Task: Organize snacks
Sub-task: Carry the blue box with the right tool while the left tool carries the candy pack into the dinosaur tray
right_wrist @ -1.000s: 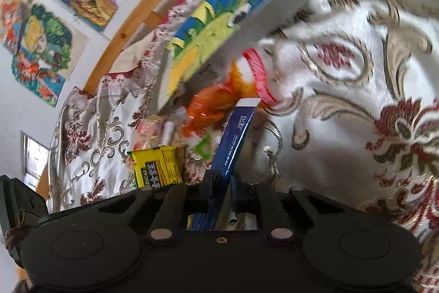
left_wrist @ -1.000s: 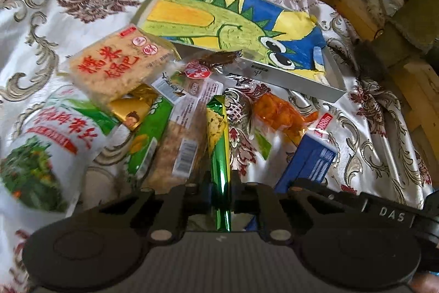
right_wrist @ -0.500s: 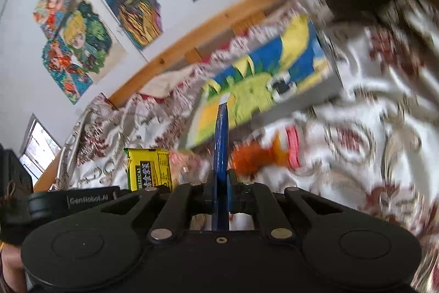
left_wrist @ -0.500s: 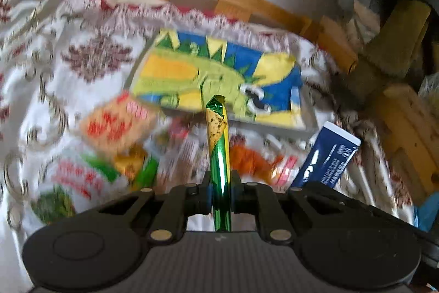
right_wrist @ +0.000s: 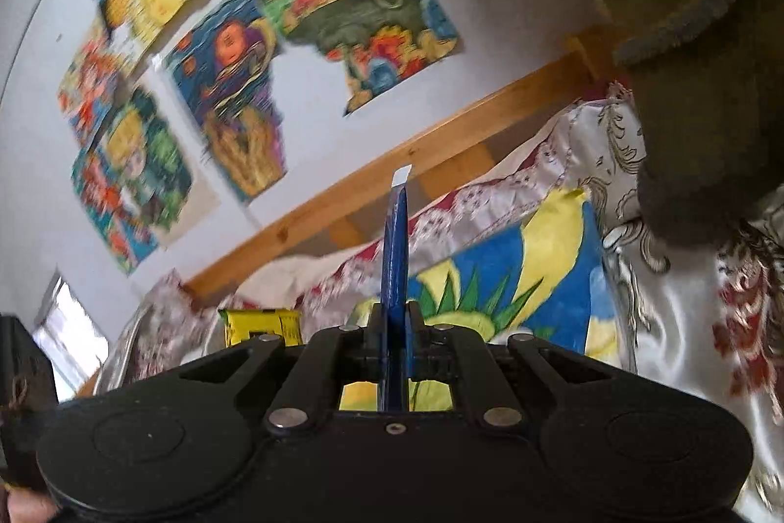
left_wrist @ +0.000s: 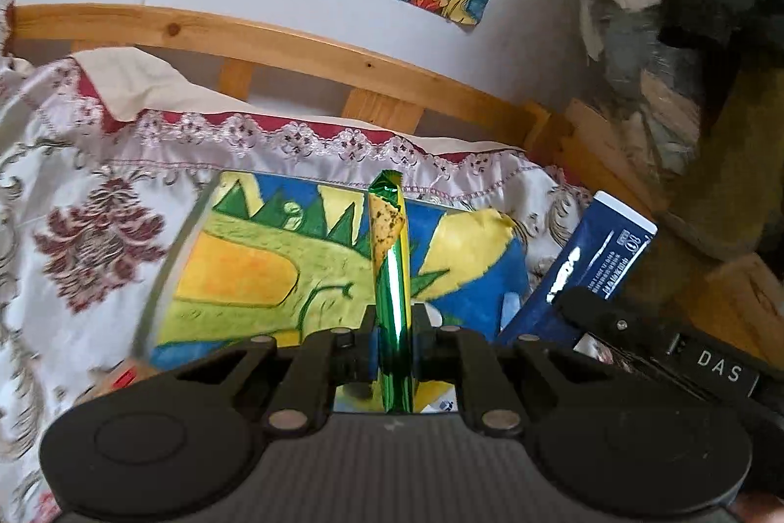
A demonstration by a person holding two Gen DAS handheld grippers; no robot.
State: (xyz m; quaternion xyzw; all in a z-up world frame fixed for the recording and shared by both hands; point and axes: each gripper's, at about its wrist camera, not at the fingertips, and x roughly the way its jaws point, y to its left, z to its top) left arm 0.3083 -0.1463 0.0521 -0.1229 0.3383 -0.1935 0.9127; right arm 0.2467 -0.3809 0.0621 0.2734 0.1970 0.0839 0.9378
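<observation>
- Two snacks held, one per gripper: the left gripper is clamped on a shiny green foil snack packet; the right gripper pinches a flat dark-blue snack packet.
- Both hang edge-on above a flat box painted with a green-and-yellow dinosaur — one box, on the floral satin bedspread.
- Beyond: wooden bed rail, several paintings on the wall.

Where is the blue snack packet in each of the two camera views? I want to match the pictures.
Left wrist view: the blue snack packet is at right, seen flat-on, held by the right gripper.
Right wrist view: the packet stands edge-on at centre, clamped between the jaws.
Shared landmark: the painted box lies behind it in both.
</observation>
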